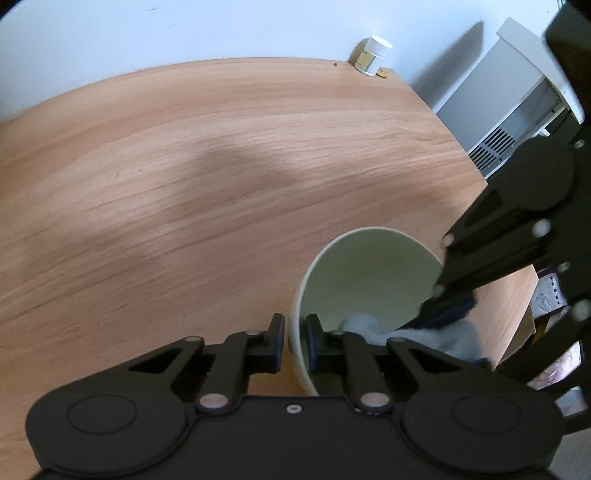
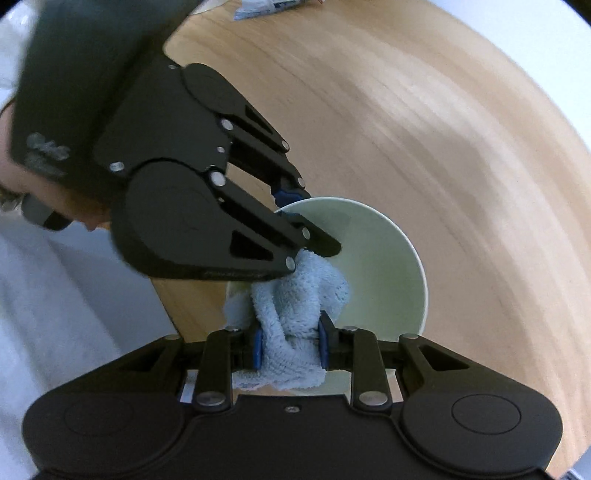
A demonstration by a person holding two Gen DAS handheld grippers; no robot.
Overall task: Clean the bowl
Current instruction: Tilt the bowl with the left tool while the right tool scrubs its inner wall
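Note:
A pale green bowl rests on the wooden table near its right edge. My left gripper is shut on the bowl's near rim, one finger outside the wall and one inside. A light blue terry cloth hangs into the bowl. My right gripper is shut on that cloth, its blue pads pinching the bundle. In the left wrist view the right gripper comes in from the right, and the cloth lies against the bowl's inside. In the right wrist view the left gripper clamps the far rim.
A white jar with a yellow label stands at the table's far corner by the wall. A white heater or cabinet sits beyond the table's right edge. Printed packets lie at the table's far end. The table edge runs close to the bowl.

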